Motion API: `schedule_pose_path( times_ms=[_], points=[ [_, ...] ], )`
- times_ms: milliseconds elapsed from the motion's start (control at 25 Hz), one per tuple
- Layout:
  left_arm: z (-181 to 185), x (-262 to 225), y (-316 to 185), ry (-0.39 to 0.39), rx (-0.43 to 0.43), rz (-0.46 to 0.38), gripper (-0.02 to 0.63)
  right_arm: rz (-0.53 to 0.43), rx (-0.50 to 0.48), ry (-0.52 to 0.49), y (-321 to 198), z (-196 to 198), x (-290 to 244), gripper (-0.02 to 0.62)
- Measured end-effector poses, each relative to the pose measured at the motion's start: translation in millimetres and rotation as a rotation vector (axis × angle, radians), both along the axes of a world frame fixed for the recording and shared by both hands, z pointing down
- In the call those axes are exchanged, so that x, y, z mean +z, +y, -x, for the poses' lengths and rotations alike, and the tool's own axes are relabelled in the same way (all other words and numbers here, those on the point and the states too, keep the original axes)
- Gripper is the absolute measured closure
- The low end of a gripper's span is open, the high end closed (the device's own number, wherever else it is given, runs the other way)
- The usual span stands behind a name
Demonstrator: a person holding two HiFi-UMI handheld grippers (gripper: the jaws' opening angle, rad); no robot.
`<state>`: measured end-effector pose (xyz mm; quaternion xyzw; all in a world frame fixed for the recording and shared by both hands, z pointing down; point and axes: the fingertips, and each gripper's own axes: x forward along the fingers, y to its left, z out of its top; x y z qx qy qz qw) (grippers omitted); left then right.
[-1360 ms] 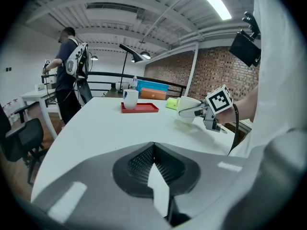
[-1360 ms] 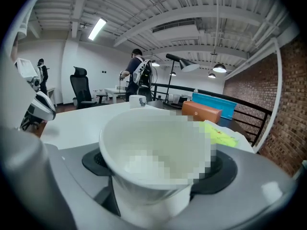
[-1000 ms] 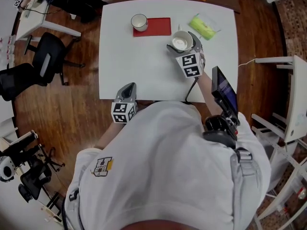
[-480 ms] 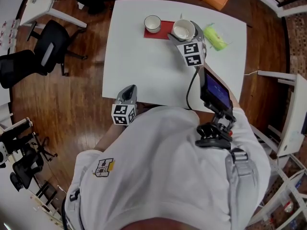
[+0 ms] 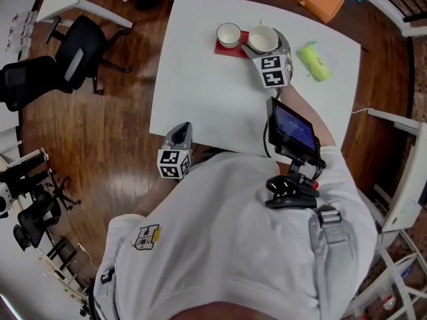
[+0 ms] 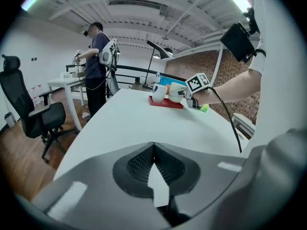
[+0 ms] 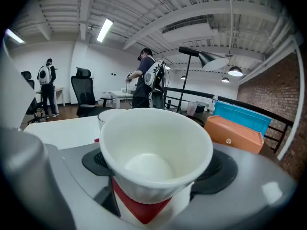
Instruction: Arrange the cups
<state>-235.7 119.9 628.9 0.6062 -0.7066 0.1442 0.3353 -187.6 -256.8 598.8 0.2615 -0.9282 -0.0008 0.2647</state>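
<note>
Bright even light from long white ceiling tube lamps [image 7: 104, 30], soft shadows, heavy fisheye bending, dark corners in gripper views.

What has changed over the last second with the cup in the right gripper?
The right gripper, shut on the white cup, carried it leftward from the bare table to over the red mat's right end, beside the second cup; whether it rests there is unclear. Nothing was let go. The second cup, the green packet and the shut, empty left gripper stayed about where they were.
</note>
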Motion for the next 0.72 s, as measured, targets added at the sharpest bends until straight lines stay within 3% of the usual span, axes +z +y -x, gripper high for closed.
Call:
schedule_pose_path(
  times_ms=[440,720],
  points=[
    [24,7,-14,0.003,-0.011,0.033,0.604,0.032,0.018,0.019,-10,26,37,0.114],
    [16,9,-19,0.004,0.002,0.035,0.604,0.015,0.007,0.001,-8,26,37,0.114]
  ],
)
